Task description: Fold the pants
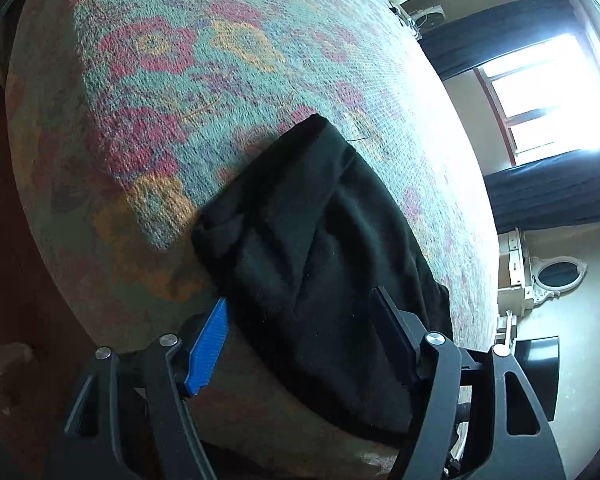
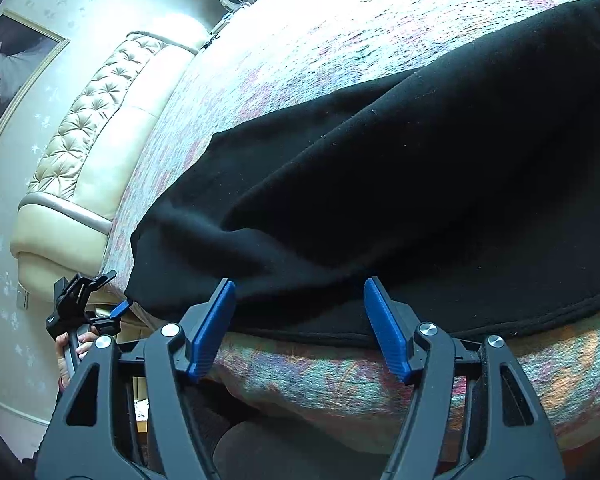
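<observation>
Black pants [image 1: 312, 248] lie folded lengthwise on a floral bedspread [image 1: 172, 92], one end hanging over the bed's near edge. My left gripper [image 1: 300, 312] is open, its blue fingers straddling that end of the pants without closing on it. In the right wrist view the pants [image 2: 400, 184] spread wide across the bed, hem along the near edge. My right gripper [image 2: 300, 292] is open, its fingertips at the folded edge of the cloth. The left gripper [image 2: 116, 308] shows far left there, held in a hand.
A cream tufted headboard [image 2: 88, 136] stands at the bed's far end, with a framed picture [image 2: 8, 68] on the wall. A bright window [image 1: 548, 96] with dark curtains and a white dresser with an oval mirror [image 1: 556, 276] lie beyond the bed.
</observation>
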